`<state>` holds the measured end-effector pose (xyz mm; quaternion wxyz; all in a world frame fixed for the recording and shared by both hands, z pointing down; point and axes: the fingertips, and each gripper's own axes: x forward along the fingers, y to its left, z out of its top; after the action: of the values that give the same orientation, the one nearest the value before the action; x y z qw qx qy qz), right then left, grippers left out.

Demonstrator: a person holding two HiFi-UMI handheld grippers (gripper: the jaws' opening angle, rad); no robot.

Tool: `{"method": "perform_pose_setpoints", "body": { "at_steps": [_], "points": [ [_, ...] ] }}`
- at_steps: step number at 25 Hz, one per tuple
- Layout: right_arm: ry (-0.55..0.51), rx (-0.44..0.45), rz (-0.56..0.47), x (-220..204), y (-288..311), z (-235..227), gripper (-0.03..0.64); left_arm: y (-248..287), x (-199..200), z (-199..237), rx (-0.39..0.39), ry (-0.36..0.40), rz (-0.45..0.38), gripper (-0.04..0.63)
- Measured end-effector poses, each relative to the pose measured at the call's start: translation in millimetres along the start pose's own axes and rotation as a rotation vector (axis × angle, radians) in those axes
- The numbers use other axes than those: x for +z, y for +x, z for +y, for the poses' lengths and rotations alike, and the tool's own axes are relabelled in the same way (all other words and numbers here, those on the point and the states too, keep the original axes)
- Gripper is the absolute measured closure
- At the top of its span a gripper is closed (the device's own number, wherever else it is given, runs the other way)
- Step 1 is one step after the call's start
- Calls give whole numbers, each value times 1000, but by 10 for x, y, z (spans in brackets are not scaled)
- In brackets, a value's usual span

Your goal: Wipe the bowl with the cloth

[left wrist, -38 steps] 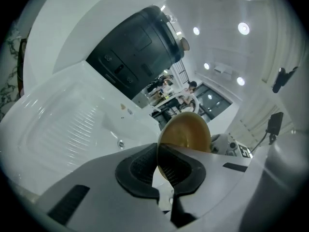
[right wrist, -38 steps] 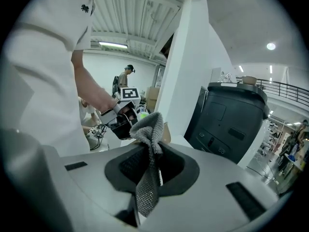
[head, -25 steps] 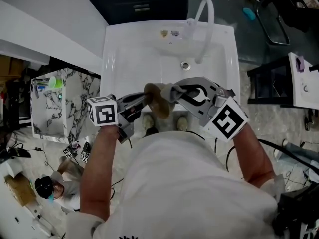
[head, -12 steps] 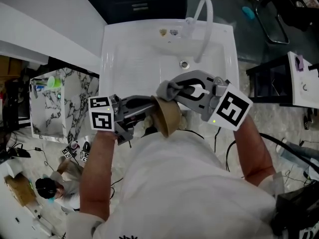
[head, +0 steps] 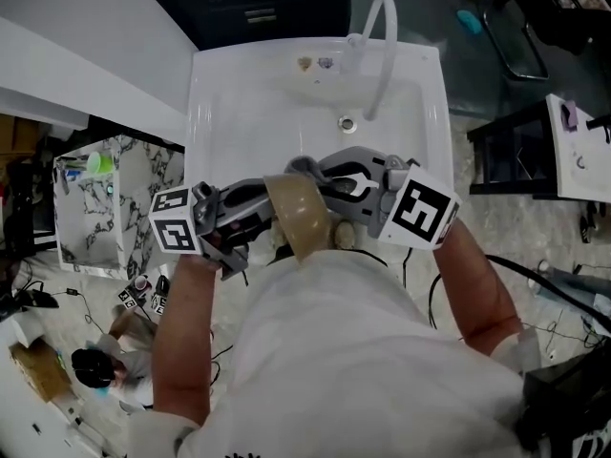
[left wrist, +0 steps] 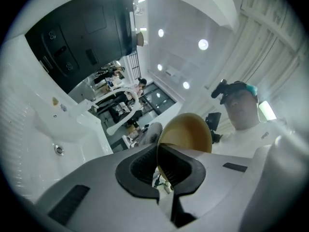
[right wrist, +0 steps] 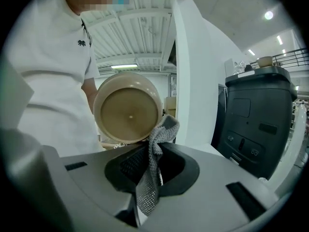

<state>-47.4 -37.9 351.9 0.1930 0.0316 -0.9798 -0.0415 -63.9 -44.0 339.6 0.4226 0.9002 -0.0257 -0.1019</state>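
A tan bowl (head: 304, 216) hangs tilted on edge over the front of the white sink (head: 229, 93). My left gripper (head: 275, 201) is shut on its rim; in the left gripper view the rim (left wrist: 159, 151) runs between the jaws and the bowl (left wrist: 188, 132) rises beyond them. My right gripper (head: 313, 173) is shut on a grey cloth (head: 302, 167). In the right gripper view the cloth (right wrist: 155, 158) hangs from the jaws and its top touches the edge of the bowl's round underside (right wrist: 128, 109).
A white curved faucet (head: 377, 46) stands at the back of the sink above the drain (head: 347, 123). A marble-patterned cabinet (head: 105, 203) stands at the left, a black rack (head: 506, 151) at the right. My own body is close below the grippers.
The left gripper has lifted the bowl toward the camera and tipped it, so more of its side shows. The right gripper with the cloth has shifted slightly left, staying against the bowl.
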Motion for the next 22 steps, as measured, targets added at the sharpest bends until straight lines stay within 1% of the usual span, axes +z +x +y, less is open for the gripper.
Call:
{"method": "perform_pose_setpoints", "body": {
  "at_steps": [6, 11, 18, 22],
  "points": [
    [17, 36, 14, -74, 50, 151, 571, -37, 69, 56, 21, 1, -27, 577],
    [28, 72, 30, -121, 27, 298, 571, -97, 117, 160, 66, -19, -64, 577],
    [37, 134, 17, -84, -35, 488, 571, -178, 125, 280, 108, -37, -84, 577],
    [36, 165, -13, -12, -117, 541, 571, -208, 92, 357, 120, -56, -93, 577]
  ]
}}
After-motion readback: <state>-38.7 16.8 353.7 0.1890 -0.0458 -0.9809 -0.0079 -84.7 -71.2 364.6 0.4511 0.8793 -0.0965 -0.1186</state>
